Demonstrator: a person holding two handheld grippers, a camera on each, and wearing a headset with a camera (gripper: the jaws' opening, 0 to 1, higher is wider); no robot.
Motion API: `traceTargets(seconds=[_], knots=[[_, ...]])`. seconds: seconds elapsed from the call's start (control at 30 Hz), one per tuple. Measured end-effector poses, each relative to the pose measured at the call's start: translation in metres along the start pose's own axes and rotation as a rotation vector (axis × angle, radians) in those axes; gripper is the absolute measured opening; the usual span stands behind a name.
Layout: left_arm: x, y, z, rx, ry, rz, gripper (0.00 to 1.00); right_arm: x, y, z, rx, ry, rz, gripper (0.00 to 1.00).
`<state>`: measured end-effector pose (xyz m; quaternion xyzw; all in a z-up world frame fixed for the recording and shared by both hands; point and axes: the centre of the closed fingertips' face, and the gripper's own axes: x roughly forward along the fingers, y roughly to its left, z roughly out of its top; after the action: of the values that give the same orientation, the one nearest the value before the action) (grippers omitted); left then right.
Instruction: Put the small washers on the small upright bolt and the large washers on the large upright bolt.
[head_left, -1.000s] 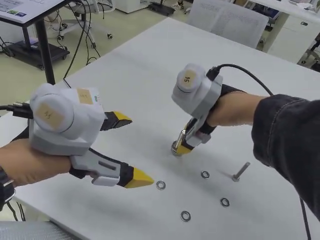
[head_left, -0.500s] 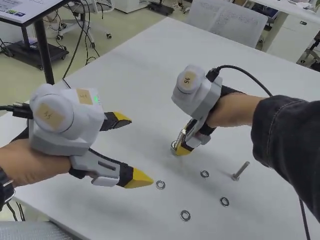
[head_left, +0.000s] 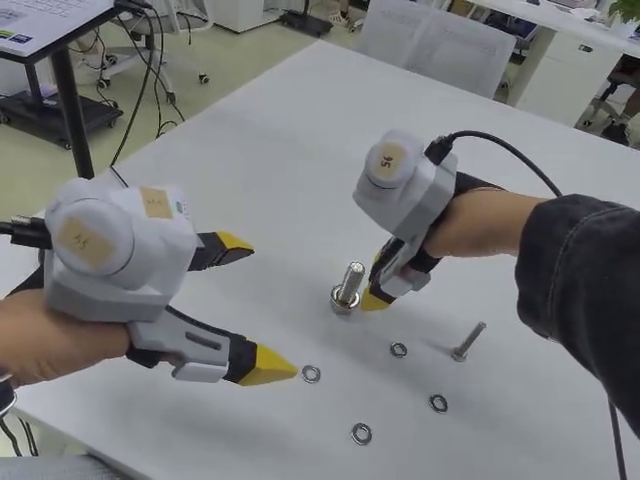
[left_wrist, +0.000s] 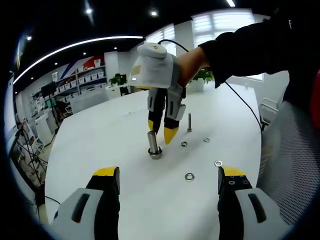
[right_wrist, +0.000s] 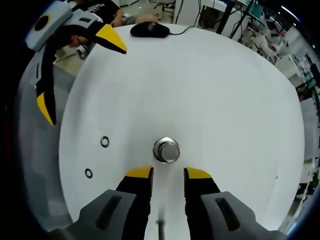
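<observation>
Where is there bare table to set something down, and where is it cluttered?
The far half of the table, beyond the large bolt and the right gripper, lies bare. Crowded: the near edge, where four washers and the small bolt sit, right of the open left gripper.

The big bolt (head_left: 347, 285) is shining silver on the white table (head_left: 270, 150). The left gripper (head_left: 262, 305) and the right gripper (head_left: 372, 298) are showing yellow tips on black, with pale grey bodies.
</observation>
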<state>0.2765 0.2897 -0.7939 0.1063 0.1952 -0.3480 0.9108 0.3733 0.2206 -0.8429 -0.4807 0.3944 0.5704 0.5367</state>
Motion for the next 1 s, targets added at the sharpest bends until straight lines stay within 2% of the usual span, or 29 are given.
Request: traceTargets(seconds=[0.4, 0.7, 1.0], knots=[[0.002, -0.005, 0.002, 0.009, 0.004, -0.026, 0.80, -0.023, 0.002, -0.019, 0.027, -0.040, -0.053, 0.25], [0.002, -0.009, 0.002, 0.015, 0.005, -0.043, 0.80, -0.032, 0.022, -0.039, 0.047, -0.047, -0.069, 0.25], [0.002, -0.012, 0.003, 0.022, 0.003, -0.056, 0.80, -0.030, 0.041, -0.062, 0.085, -0.039, -0.061, 0.25]])
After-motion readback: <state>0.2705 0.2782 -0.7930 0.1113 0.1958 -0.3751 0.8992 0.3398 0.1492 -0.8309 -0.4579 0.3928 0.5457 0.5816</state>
